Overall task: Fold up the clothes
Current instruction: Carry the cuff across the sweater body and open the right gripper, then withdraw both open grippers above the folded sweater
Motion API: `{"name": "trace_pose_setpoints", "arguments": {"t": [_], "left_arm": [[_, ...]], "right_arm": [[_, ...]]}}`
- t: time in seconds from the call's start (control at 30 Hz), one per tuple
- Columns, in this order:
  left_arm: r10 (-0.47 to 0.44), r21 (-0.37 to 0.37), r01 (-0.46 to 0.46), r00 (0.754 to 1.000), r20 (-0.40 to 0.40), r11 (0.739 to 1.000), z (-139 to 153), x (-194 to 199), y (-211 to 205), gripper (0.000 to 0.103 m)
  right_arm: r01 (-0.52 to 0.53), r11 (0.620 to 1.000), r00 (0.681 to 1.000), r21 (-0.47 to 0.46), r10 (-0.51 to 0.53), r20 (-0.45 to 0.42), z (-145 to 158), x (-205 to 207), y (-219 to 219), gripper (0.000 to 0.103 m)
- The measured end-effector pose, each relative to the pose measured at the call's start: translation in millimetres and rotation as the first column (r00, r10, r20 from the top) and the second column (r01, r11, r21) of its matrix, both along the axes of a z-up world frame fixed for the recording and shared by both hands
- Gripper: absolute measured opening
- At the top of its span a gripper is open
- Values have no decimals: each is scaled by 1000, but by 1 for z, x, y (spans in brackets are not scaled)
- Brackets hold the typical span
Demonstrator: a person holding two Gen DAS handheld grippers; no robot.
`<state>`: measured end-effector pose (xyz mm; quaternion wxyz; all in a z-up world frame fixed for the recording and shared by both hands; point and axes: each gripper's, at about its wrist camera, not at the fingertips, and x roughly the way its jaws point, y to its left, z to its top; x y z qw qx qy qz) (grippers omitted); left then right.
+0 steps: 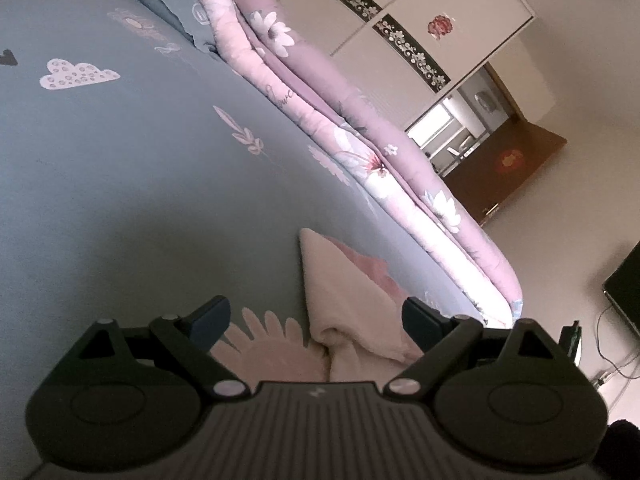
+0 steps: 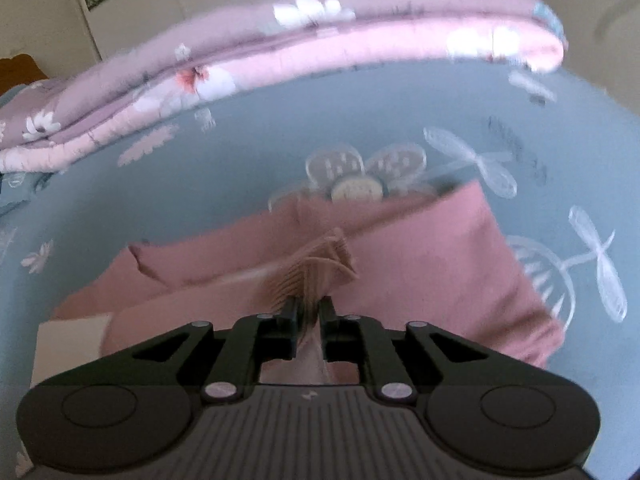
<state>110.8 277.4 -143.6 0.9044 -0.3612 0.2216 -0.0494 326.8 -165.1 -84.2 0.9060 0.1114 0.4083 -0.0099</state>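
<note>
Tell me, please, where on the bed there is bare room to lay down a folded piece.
The widest bare stretch of the blue sheet lies left of the folded quilt, up to the grey pillow. It is crowded near the pink garment, whose ribbed edge sits in the right gripper.

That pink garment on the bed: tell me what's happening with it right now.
A person is folding clothes with a handheld gripper in each hand. The right gripper has a ribbed edge of the pink garment between its nearly closed fingers, over the blue patterned bedsheet. The left gripper is open and holds nothing, poised above a paler part of the fabric. A folded floral quilt lies behind.
</note>
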Motion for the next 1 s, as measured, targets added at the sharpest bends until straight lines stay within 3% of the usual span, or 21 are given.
{"name": "trace_pose_setpoints", "arguments": {"t": [0.13,0.2,0.23,0.3,0.33,0.47,0.67,0.77,0.9,1.0], "left_arm": [[-1,8,1,1000,-11,1000,-1,1,-2,92],[1,9,-1,1000,-16,1000,-2,2,-3,92],[2,10,-2,1000,-19,1000,-2,2,-3,92],[0,14,0,1000,-22,1000,-3,3,-4,92],[-3,16,3,1000,-23,1000,-3,3,-5,92],[-9,23,10,1000,-27,1000,-3,4,-6,92],[-7,23,8,1000,-29,1000,-4,3,-6,92],[-6,21,6,1000,-25,1000,-4,2,-5,92],[-11,26,12,1000,-29,1000,-4,4,-7,92],[-20,37,21,999,-36,999,-5,5,-9,92]], "right_arm": [[30,996,999,84,-29,-14,-15,-1,-13,34],[59,989,998,133,-59,-8,-17,-2,-20,35],[73,985,997,156,-72,-7,-19,-2,-23,31],[97,979,995,177,-98,-7,-21,-4,-28,9],[99,978,995,183,-100,-4,-21,-5,-29,9],[117,982,992,151,-122,25,-14,-11,-27,8],[157,983,987,98,-153,-46,-19,-8,-33,16],[197,980,980,34,-198,17,-2,-16,-34,20],[96,994,991,59,-101,92,17,-8,-21,20],[10,995,999,99,-14,47,9,12,-1,20]]}}
